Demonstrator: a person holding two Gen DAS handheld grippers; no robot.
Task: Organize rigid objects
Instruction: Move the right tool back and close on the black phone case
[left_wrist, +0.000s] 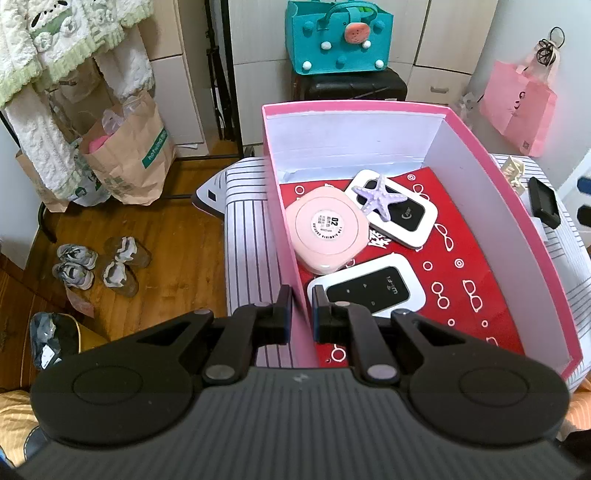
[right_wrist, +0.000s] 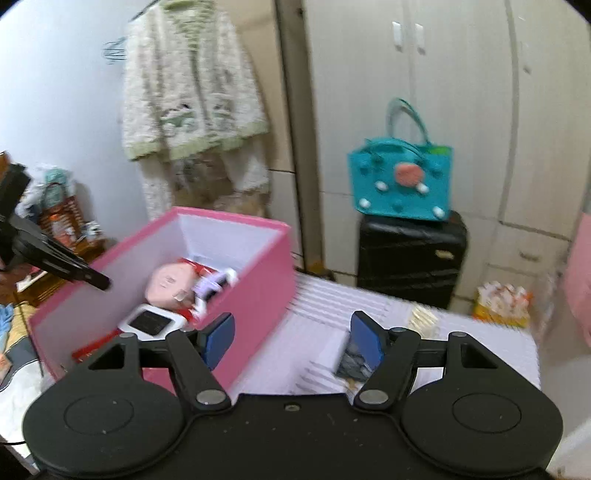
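— Left tongs (left_wrist: 300, 314) pinch the near wall of the pink box (left_wrist: 284, 221), closed tight on it

— And inside the box?

— Pink round case (left_wrist: 327, 232), two white wifi units (left_wrist: 369, 291), a purple starfish (left_wrist: 378, 197) atop the far one

— Right tongs (right_wrist: 291, 338)?

— Beside the box, jaws apart, holding nothing, over the striped tabletop (right_wrist: 332, 306)

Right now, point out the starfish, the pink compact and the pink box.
starfish (left_wrist: 377, 198), left wrist view, centre of its body
pink compact (left_wrist: 327, 234), left wrist view, round lid label
pink box (right_wrist: 258, 284), right wrist view, outer side wall
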